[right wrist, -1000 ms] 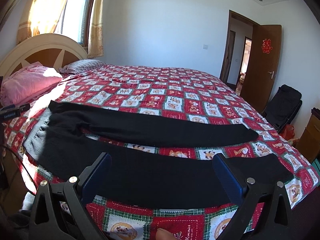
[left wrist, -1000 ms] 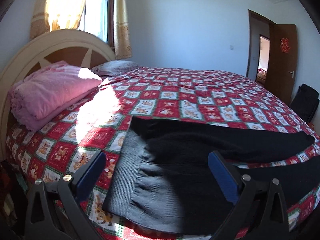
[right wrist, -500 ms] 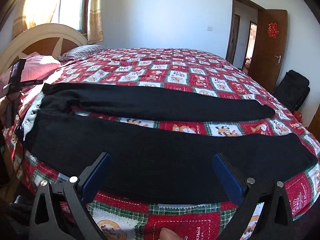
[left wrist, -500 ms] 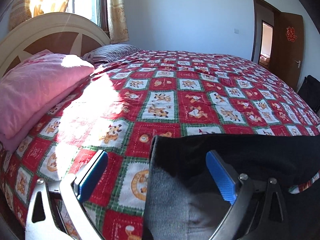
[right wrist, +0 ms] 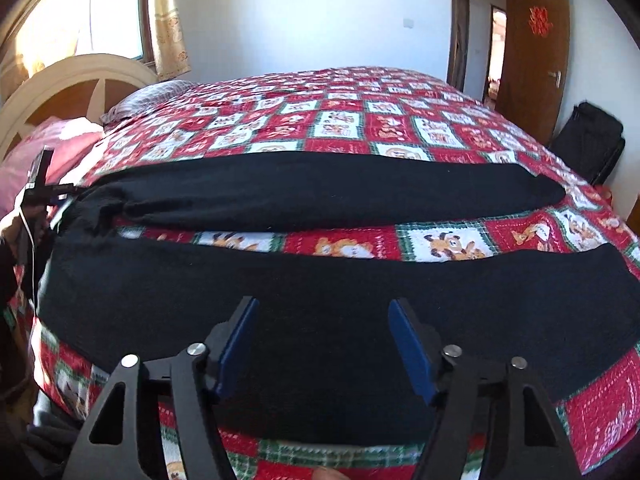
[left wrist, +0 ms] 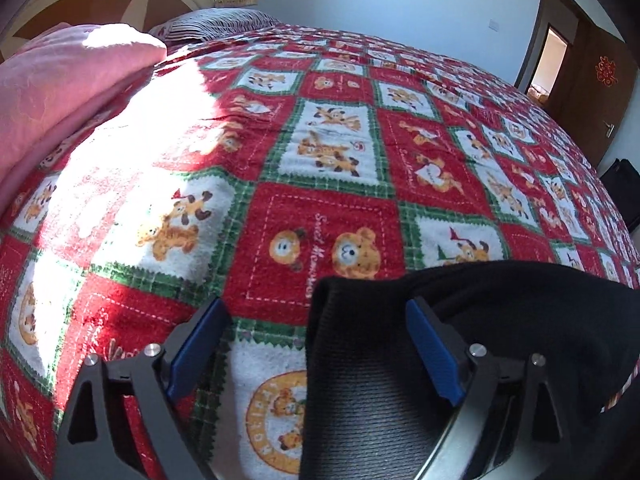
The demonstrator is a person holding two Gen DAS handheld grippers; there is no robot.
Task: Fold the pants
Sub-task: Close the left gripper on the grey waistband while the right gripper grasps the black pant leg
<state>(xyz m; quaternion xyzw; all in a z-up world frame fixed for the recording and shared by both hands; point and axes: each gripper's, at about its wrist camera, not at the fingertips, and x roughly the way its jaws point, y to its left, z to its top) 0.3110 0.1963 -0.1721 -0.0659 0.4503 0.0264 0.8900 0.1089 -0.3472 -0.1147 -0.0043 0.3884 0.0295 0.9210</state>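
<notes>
While the pants (right wrist: 320,280) lie across the bed (right wrist: 360,120), the open right hand-held gripper (right wrist: 322,320) straddles the near leg; the open left hand-held gripper (left wrist: 316,320) straddles the waistband's corner.

The pants (right wrist: 320,280) are plain black, with a fine ribbed knit showing at the waistband (left wrist: 360,380); the bedspread (left wrist: 320,160) is a patchwork of red and white squares framed in green plaid, printed with orange-brown bears and dogs, and white stitched lettering runs on the red squares; at ten o'clock in the left wrist view lies a pink blanket (left wrist: 60,92), sunlit near white on top; the pillow (right wrist: 148,96) is grey with thin stripes; the headboard (right wrist: 80,80) is cream with brown wood panels; the curtain (right wrist: 172,20) is pale yellow with a gold pattern; the door (right wrist: 536,60), at two o'clock in the right wrist view, is brown with a red ornament (right wrist: 538,20); both grippers' pads (right wrist: 408,348) are blue on black frames; the bag (right wrist: 588,140) is black.
</notes>
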